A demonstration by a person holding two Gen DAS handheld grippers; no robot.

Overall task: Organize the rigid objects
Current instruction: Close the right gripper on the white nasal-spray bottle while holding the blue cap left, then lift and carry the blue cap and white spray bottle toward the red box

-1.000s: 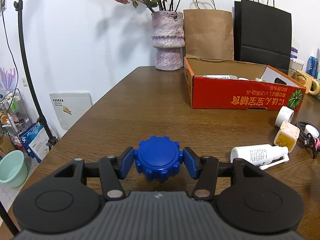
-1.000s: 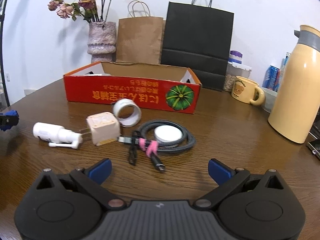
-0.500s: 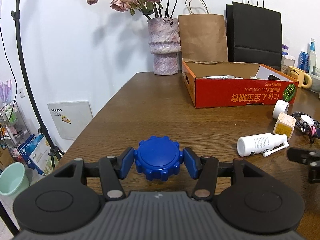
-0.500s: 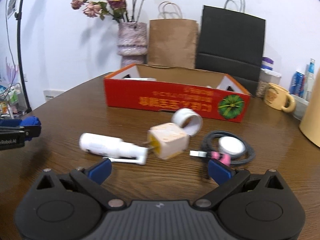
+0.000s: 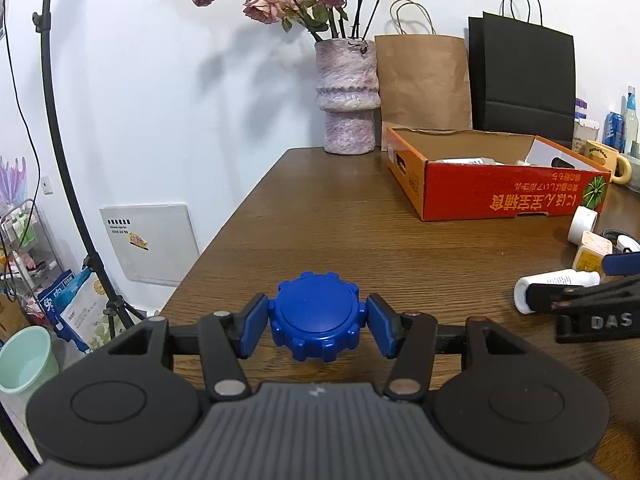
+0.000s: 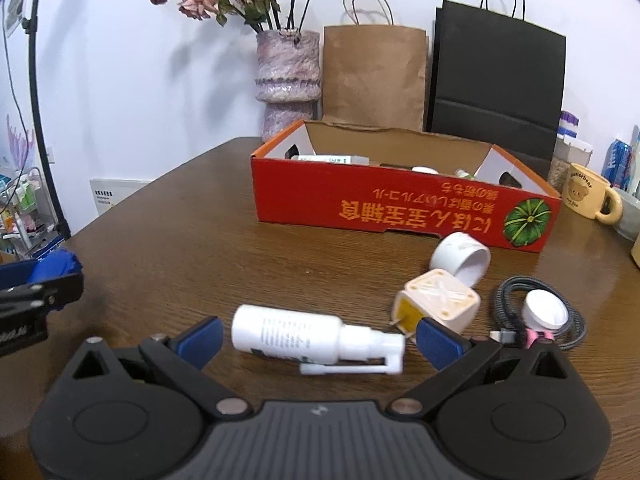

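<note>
My left gripper (image 5: 316,328) is shut on a blue ridged cap (image 5: 315,314) and holds it over the near left part of the wooden table (image 5: 340,216). My right gripper (image 6: 318,340) is open, its jaws on either side of a white spray bottle (image 6: 304,334) that lies on its side on the table; the pads do not touch it. A cream cube charger (image 6: 438,304), a white tape roll (image 6: 460,258) and a coiled cable with a white puck (image 6: 540,312) lie to its right. The red cardboard box (image 6: 400,208) stands behind with several items inside.
A stone vase with dried roses (image 5: 350,96), a brown paper bag (image 5: 424,84) and a black bag (image 5: 524,80) stand at the back. A yellow mug (image 6: 592,196) is at the right. The table's left edge (image 5: 224,240) drops to the floor.
My right gripper has moved left and forward, from in front of the cable to around the spray bottle. My left gripper still holds the blue cap and has shifted slightly.
</note>
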